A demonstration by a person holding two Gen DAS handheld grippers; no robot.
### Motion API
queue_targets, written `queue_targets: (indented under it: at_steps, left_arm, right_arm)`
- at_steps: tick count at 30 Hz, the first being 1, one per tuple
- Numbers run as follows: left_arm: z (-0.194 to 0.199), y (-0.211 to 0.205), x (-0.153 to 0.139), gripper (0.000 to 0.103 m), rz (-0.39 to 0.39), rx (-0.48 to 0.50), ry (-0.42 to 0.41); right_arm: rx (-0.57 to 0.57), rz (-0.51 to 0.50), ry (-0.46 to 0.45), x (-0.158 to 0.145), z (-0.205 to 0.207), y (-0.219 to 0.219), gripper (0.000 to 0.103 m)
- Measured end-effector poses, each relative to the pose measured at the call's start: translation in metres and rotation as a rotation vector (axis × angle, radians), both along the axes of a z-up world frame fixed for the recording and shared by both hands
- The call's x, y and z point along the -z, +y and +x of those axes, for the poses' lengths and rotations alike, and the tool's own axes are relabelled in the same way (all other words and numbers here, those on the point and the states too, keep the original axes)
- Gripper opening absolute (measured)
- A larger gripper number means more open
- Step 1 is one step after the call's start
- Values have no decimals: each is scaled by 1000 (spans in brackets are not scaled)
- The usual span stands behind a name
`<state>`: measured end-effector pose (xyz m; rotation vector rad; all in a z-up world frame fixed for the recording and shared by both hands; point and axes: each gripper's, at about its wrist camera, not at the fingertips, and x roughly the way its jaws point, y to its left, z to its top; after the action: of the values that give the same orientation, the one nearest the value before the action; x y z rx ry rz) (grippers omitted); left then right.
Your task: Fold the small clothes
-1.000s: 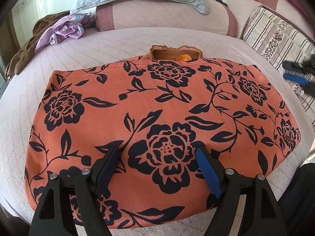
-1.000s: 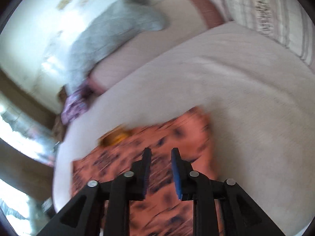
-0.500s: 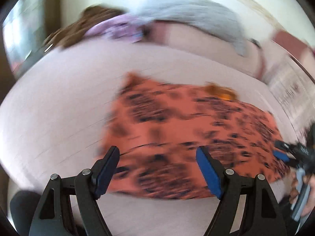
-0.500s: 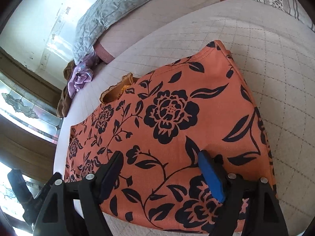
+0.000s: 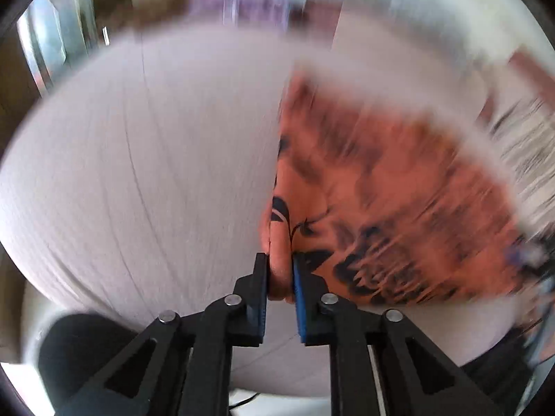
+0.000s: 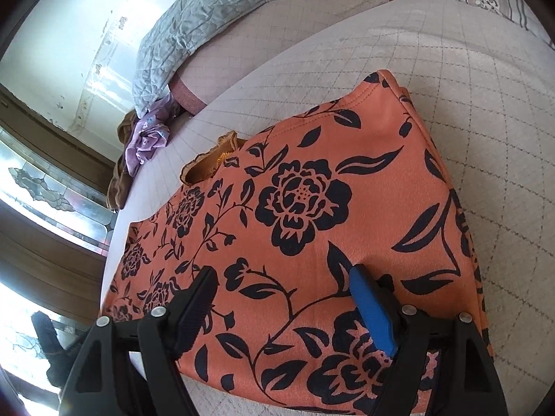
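**Left jaws closing on the garment's corner**

My left gripper [image 5: 280, 274] is closing its jaws, and a pinch of orange cloth already sits bunched between the pads at the near corner of the floral garment [image 6: 312, 228]. I read that as the start of a fold: one corner taken, ready to be carried over. The left view is badly smeared, so I cannot tell how many layers are in the pinch.

My right gripper [image 6: 284, 294] stands wide over the garment's near edge on the opposite side, one finger on either side of a leaf stem, with nothing held. I cannot tell whether its tips touch the cloth.

The garment lies spread flat on the pale quilted bed cover [image 6: 468, 79], a ruffled tan piece [image 6: 211, 163] poking out at its far edge. Beyond that, a purple cloth [image 6: 145, 138] lies heaped at the bed's far side.

Against a second ago: my left gripper hovered wide over the garment's middle and has now swung to the corner and narrowed; my right was narrow and is now wide, lower over the cloth.
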<state>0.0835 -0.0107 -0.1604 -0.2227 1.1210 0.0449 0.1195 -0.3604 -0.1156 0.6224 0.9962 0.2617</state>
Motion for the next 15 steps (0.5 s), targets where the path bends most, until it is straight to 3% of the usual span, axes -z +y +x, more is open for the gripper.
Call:
queue_targets:
  at_steps: [3,6,7,10,15]
  left_arm:
    - [-3,7,-18,28,-48,-20,-28]
    - [3,12,-48,50,-31,-12,-112]
    - [11,13,-57,62,-18,-10,-136]
    - [47,17,-63,65,-7,-4,-156]
    - [116,11,-49,64,-83,16,-111]
  right_arm:
    - [3,6,-4,1,1,0,81]
    - [-6,16,-3,1,1,-2,81]
    - [-8,19,-2,1,1,-3,81]
    - [-5,25,1,1,2,-3,82]
    - [-18,26,-1,1,3,-3,82]
